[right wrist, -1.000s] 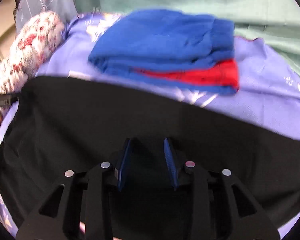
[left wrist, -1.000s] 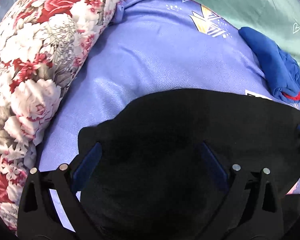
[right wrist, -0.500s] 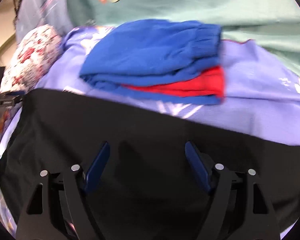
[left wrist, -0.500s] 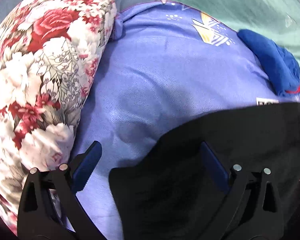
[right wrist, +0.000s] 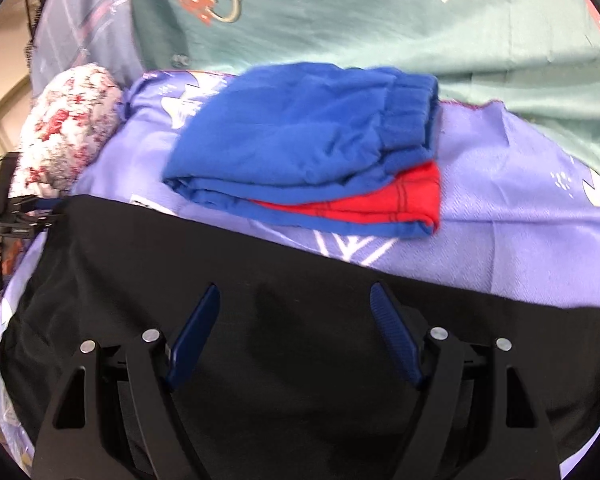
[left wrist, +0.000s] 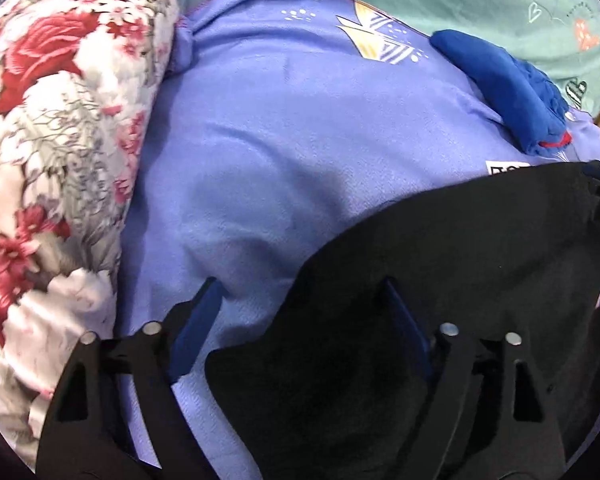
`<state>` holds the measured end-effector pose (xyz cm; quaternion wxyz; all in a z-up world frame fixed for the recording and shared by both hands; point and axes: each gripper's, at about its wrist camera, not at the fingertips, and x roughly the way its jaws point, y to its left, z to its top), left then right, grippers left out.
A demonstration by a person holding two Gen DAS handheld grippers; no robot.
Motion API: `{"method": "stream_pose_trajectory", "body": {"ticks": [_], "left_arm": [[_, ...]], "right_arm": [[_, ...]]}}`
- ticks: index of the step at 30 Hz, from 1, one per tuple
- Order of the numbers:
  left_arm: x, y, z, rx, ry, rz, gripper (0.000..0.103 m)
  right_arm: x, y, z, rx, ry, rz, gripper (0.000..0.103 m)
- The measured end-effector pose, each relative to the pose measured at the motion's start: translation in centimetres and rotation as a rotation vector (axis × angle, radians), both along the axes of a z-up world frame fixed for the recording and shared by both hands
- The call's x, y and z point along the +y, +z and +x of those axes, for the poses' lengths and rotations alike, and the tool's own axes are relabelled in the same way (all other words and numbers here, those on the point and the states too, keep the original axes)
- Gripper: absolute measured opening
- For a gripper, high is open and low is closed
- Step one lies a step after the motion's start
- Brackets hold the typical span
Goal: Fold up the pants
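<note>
The black pants (left wrist: 460, 272) lie flat on the purple blanket (left wrist: 292, 132). My left gripper (left wrist: 300, 292) is open over their left edge, its left finger over the blanket and its right finger over the black cloth. In the right wrist view the pants (right wrist: 260, 280) fill the lower half. My right gripper (right wrist: 294, 296) is open above them and holds nothing. The left gripper's tip shows at the pants' far left corner (right wrist: 28, 210).
A folded blue and red garment (right wrist: 320, 152) lies on the blanket beyond the pants; it also shows in the left wrist view (left wrist: 508, 84). A floral rolled quilt (left wrist: 56, 140) lies along the left side. A teal sheet (right wrist: 360, 20) lies behind.
My right gripper opened and let go of the black pants. My left gripper stayed open and shifted left, so more purple blanket now shows under it.
</note>
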<state>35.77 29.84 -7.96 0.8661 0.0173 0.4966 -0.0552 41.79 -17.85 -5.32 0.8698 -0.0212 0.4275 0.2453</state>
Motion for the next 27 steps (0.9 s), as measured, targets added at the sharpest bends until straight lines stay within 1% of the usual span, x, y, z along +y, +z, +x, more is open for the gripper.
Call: {"method": "stream_pose_trajectory", "body": {"ticks": [2,3,4,5,6,7,10,13,15,16,19,23,25,26,27], "left_arm": [[-0.3,-0.1,0.1,-0.001,-0.019,0.008,0.075],[-0.6,-0.1,0.1,0.0,-0.041,0.007,0.065],[-0.8,0.0,0.0,0.003,-0.063,-0.012,0.042],[-0.9,0.3,-0.1,0.018,-0.102,-0.078,0.029],[-1.0,0.6,-0.2,0.011,-0.103,-0.107,0.022],[-1.2,0.9,-0.6,-0.004,-0.109,-0.109,0.018],[-1.6,1.9,-2.1,-0.055,-0.142,-0.093,0.014],[-1.1,3.6,-3.9,-0.111,-0.159,-0.148,0.014],[-0.8,4.5,-5.3,-0.145,-0.174,-0.189,0.013],[-0.6,5.0,-6.0,-0.16,-0.181,-0.198,0.013],[-0.7,5.5,-7.0,-0.17,-0.195,-0.227,0.013],[-1.2,5.7,-7.5,-0.184,-0.204,-0.223,0.013],[-1.2,5.8,-7.5,-0.184,-0.204,-0.232,0.013],[-1.3,5.7,-7.6,-0.186,-0.205,-0.23,0.013],[-1.3,5.7,-7.7,-0.186,-0.208,-0.227,0.013]], "right_arm": [[0.0,0.1,-0.4,-0.004,0.037,-0.016,0.078],[0.4,0.1,-0.5,-0.01,0.054,-0.035,0.078],[0.6,0.1,-0.5,-0.018,0.067,-0.057,0.078],[1.0,0.0,-0.4,-0.027,0.082,-0.09,0.078],[1.2,-0.1,-0.3,-0.031,0.095,-0.113,0.078],[1.5,-0.2,-0.1,-0.033,0.113,-0.133,0.078],[2.0,-0.5,0.3,-0.046,0.153,-0.195,0.078],[2.2,-0.9,0.8,-0.052,0.18,-0.241,0.078],[2.8,-1.3,1.4,-0.063,0.188,-0.292,0.078],[2.9,-1.3,1.6,-0.068,0.192,-0.306,0.078],[3.5,-1.6,2.5,-0.059,0.224,-0.334,0.078],[3.8,-1.5,3.5,-0.037,0.251,-0.337,0.078],[3.9,-1.7,3.6,-0.011,0.269,-0.325,0.069],[3.9,-1.7,3.7,0.006,0.292,-0.313,0.06],[4.1,-1.7,3.6,0.017,0.307,-0.301,0.046]]}}
